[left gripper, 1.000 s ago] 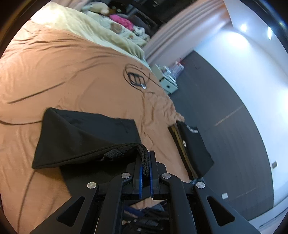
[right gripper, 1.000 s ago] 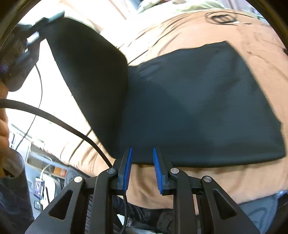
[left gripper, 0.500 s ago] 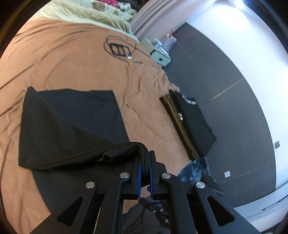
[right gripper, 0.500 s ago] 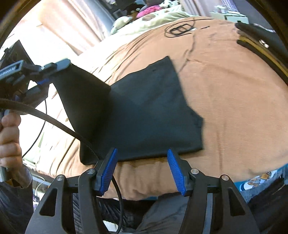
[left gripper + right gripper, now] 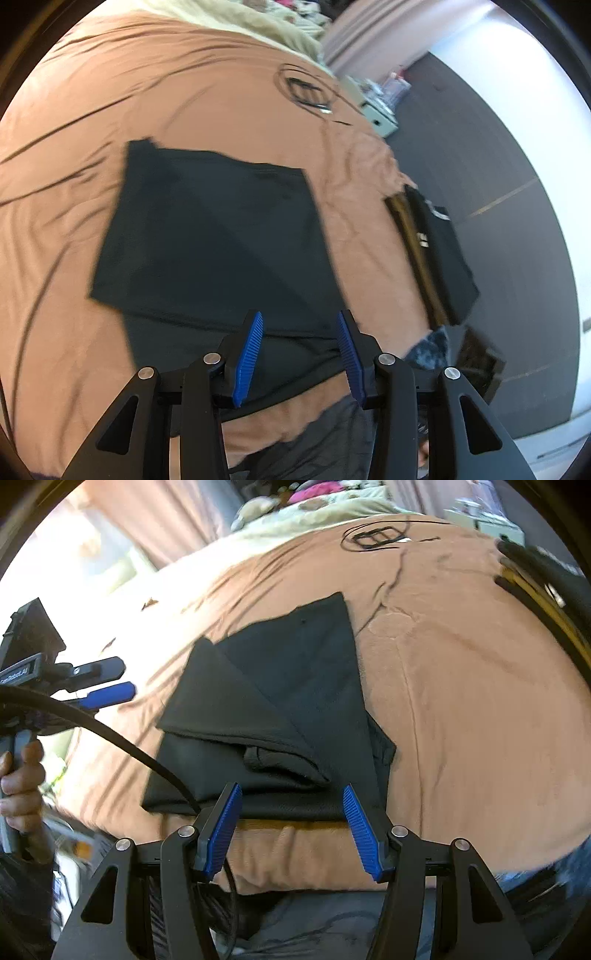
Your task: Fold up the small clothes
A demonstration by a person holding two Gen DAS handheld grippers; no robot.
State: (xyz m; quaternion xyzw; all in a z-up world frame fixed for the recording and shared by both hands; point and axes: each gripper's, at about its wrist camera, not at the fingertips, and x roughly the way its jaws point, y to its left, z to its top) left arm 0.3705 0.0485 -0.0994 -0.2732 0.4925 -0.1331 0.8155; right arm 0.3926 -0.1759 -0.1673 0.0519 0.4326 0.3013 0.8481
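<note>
Now both claws gape; garment [image 5: 280, 701] flat

Motion blur smears the black garment [image 5: 218, 236] in the left view, so its folds barely read. The folded stack [image 5: 546, 602] runs off the right view's edge. The hand [image 5: 20, 786] is cut at the frame. The far clutter [image 5: 314, 491] is too small to identify.

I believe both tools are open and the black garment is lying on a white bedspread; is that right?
Not quite: the bedspread under the black garment is brown, not white, as the right wrist view shows. Both the left tool and the right tool are indeed open.
</note>
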